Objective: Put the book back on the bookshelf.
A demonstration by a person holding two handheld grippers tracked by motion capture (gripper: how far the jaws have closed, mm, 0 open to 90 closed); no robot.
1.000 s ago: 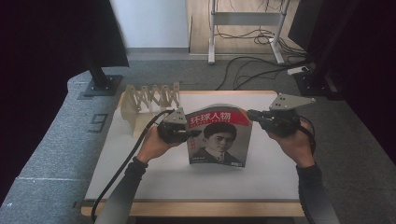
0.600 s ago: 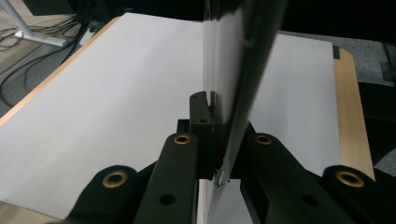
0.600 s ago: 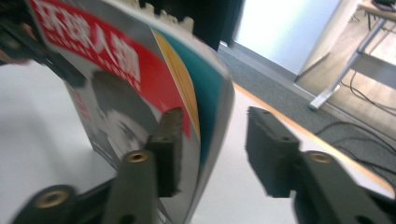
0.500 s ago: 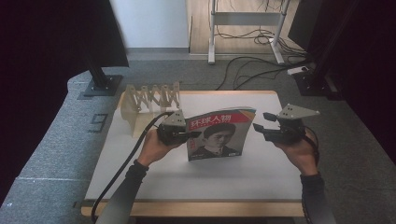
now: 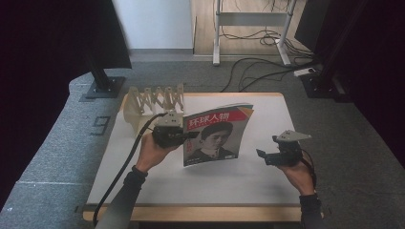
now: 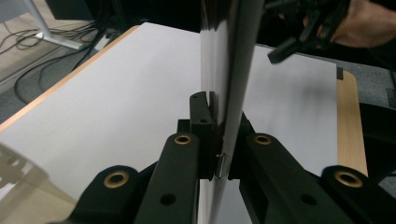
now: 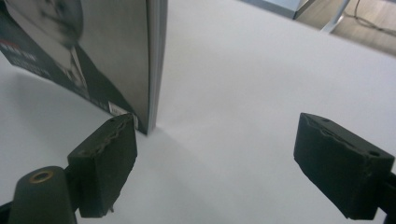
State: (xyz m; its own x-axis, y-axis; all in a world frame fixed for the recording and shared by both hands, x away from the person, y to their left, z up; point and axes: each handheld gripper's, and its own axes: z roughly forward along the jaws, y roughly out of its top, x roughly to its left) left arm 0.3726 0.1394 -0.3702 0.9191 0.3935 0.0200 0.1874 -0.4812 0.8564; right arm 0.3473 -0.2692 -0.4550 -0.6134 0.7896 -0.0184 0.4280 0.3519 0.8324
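Between the black jaws of the left tool (image 6: 219,140) sits one edge of the magazine (image 5: 216,134), pinched firmly and held upright so that its lower edge meets the white desk (image 5: 296,114). Off to the other side, the right tool (image 5: 267,156) hovers just beside the magazine's free edge, its jaws spread wide and holding nothing.

By the look of it, the lift is done: the magazine stands on edge, cover toward the person, carried by the left tool alone. What seems left is to take it to where it belongs, perhaps the folding wooden rack (image 5: 154,100) standing at the desk's far left, with the right tool free to steady or take over the open side.

From the high view come the cover, its red title band and the rack behind. The left gripper view adds the pinch itself, thin pages edge-on between the pads. The right gripper view shows the magazine's lower corner (image 7: 150,126) resting on the desk, close to one spread jaw but apart from it.
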